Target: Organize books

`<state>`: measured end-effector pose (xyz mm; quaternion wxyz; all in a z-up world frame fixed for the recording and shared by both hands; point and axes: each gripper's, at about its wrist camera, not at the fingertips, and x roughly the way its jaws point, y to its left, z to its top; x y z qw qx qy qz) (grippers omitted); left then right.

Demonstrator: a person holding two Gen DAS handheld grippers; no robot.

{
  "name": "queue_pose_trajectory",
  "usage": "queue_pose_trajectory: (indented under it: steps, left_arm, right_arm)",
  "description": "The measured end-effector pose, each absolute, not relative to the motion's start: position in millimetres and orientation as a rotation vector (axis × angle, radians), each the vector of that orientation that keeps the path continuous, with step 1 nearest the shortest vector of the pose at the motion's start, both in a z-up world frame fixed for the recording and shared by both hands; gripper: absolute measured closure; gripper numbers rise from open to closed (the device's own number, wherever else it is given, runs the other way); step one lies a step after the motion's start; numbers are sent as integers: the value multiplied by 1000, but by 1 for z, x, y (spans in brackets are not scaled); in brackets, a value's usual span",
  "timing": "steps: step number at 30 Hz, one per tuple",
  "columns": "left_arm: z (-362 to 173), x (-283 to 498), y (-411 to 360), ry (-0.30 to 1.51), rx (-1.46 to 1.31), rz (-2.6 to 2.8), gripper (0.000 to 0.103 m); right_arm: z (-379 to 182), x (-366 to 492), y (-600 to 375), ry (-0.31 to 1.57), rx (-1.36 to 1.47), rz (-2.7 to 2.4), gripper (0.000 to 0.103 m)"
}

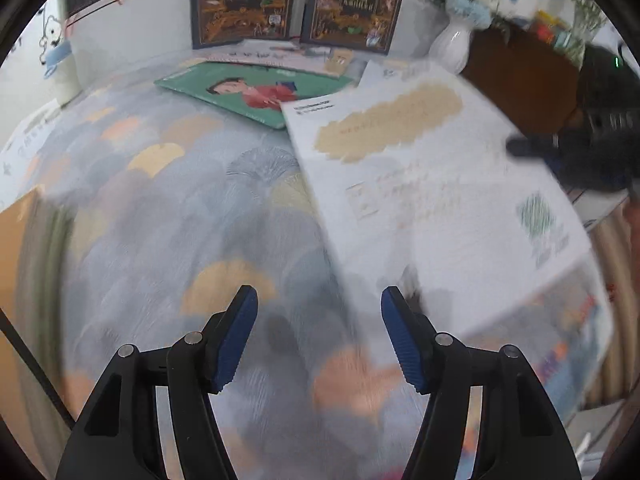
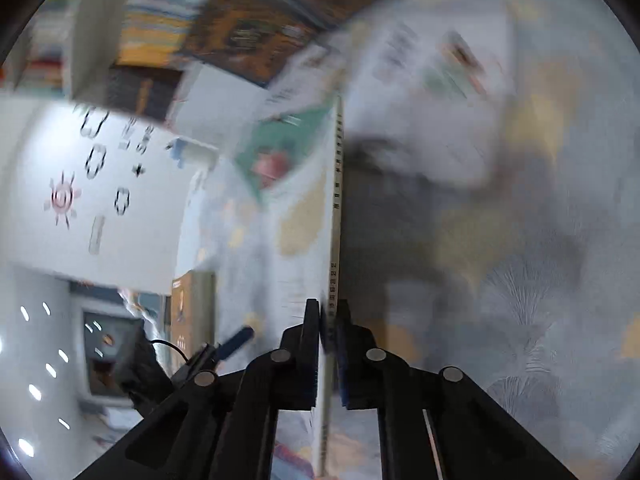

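Note:
A thin white book (image 1: 420,168) with a tan blotch on its cover hangs tilted above the table at the right. My right gripper (image 2: 328,308) is shut on it at the spine edge (image 2: 336,200), which I see edge-on. In the left wrist view that gripper shows as a dark shape (image 1: 532,146) at the book's far right edge. My left gripper (image 1: 320,294) stands open over the patterned tablecloth (image 1: 180,200), left of the white book, with nothing between its blue pads. A green book (image 1: 244,88) with a figure in red lies flat further back.
Two dark ornate books (image 1: 240,0) (image 1: 354,0) stand upright against the back. A white vase (image 1: 452,44) with flowers and a brown box (image 1: 516,76) are at the back right. More papers lie under the green book. A bookshelf (image 2: 160,20) shows blurred in the right wrist view.

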<state>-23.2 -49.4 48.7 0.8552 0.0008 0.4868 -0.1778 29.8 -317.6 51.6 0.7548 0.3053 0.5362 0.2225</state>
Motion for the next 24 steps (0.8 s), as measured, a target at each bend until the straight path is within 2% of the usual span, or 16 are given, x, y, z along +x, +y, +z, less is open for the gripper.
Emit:
queue_pose_trajectory:
  steps: [3, 6, 9, 12, 17, 21, 24]
  left_arm:
    - [73, -44, -12, 953, -67, -341, 40]
    - [81, -53, 13, 926, -107, -319, 38]
    - [75, -55, 33, 953, -120, -287, 38]
    - [66, -62, 45, 982, -142, -301, 38]
    - [51, -72, 56, 1023, -156, -321, 39]
    - [29, -76, 54, 1098, -153, -312, 39]
    - [29, -76, 56, 1089, -169, -320, 39]
  right_arm:
    - [121, 17, -282, 1104, 445, 486, 97]
    - [155, -3, -223, 1060, 246, 531, 95]
    - [142, -17, -172, 1047, 169, 578, 95]
    - [108, -12, -136, 1134, 244, 662, 95]
    - [62, -9, -76, 1226, 196, 700, 88]
    - [42, -5, -52, 1323, 143, 715, 89]
    - [37, 5, -63, 1341, 164, 700, 87]
